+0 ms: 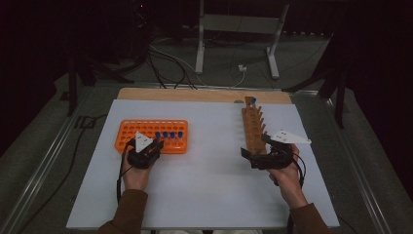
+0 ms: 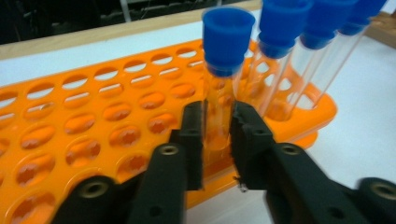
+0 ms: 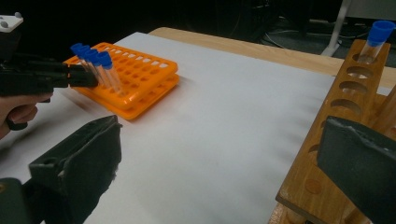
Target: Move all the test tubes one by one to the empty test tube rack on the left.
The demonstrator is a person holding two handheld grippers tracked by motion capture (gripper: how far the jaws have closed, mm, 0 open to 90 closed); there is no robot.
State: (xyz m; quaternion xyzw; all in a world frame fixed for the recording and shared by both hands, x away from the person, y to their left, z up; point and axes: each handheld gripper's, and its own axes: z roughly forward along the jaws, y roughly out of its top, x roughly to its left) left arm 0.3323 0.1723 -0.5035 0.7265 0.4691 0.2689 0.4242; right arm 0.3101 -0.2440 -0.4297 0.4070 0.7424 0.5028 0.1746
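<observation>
One clear test tube [image 2: 218, 100] with a blue cap stands in the orange rack [image 2: 93, 126] near the bench's left edge; your left hand-held gripper [image 2: 217, 140] is clamped on its glass body, while your right hand-held gripper [image 3: 219, 154] gapes wide beside the wooden rack [image 3: 336, 126].

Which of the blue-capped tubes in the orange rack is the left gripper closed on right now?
The end tube of the row, nearest the left gripper; its glass sits between the jaws, while the other tubes stand free beside it in the orange rack.
</observation>
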